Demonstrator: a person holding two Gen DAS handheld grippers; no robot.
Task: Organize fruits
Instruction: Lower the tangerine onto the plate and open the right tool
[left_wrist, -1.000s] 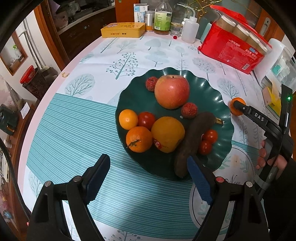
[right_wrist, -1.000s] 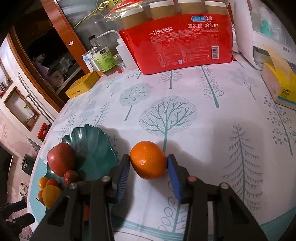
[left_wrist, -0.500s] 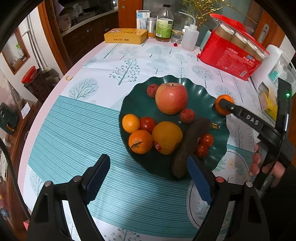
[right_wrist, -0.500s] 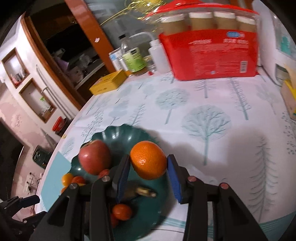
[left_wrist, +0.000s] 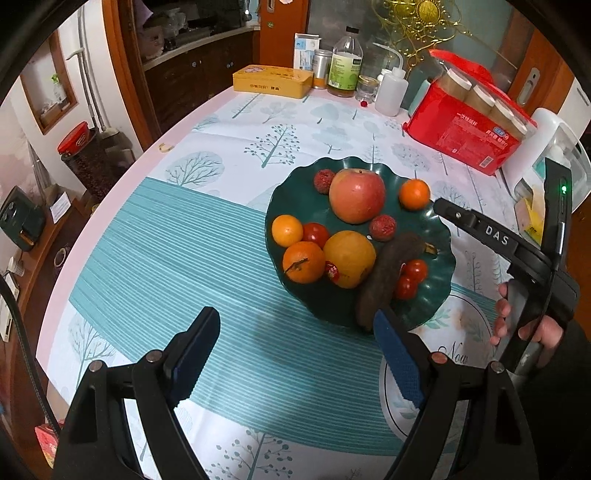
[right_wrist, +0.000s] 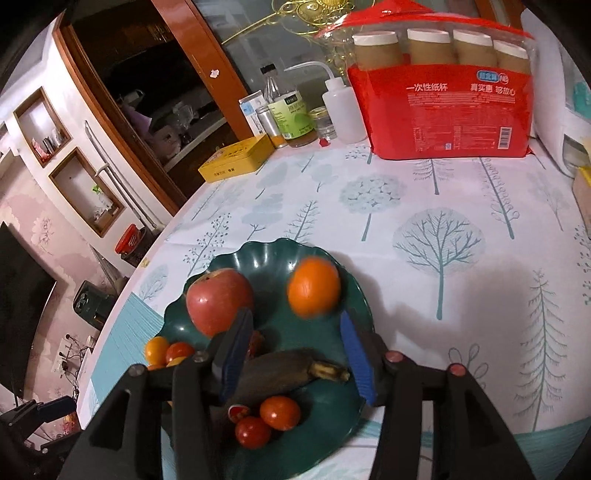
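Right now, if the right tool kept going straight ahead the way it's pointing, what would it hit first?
Probably the small orange on the green plate, just ahead between the open right tool tips. Depth is uncertain; the blackened banana lies lower.

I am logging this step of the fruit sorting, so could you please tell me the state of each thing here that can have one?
Right claw: open, empty.
Left claw: open, empty.
Orange: released, blurred, on the green plate.
Banana: dark, overripe, lying on the plate.
Bottle: upright, capped.
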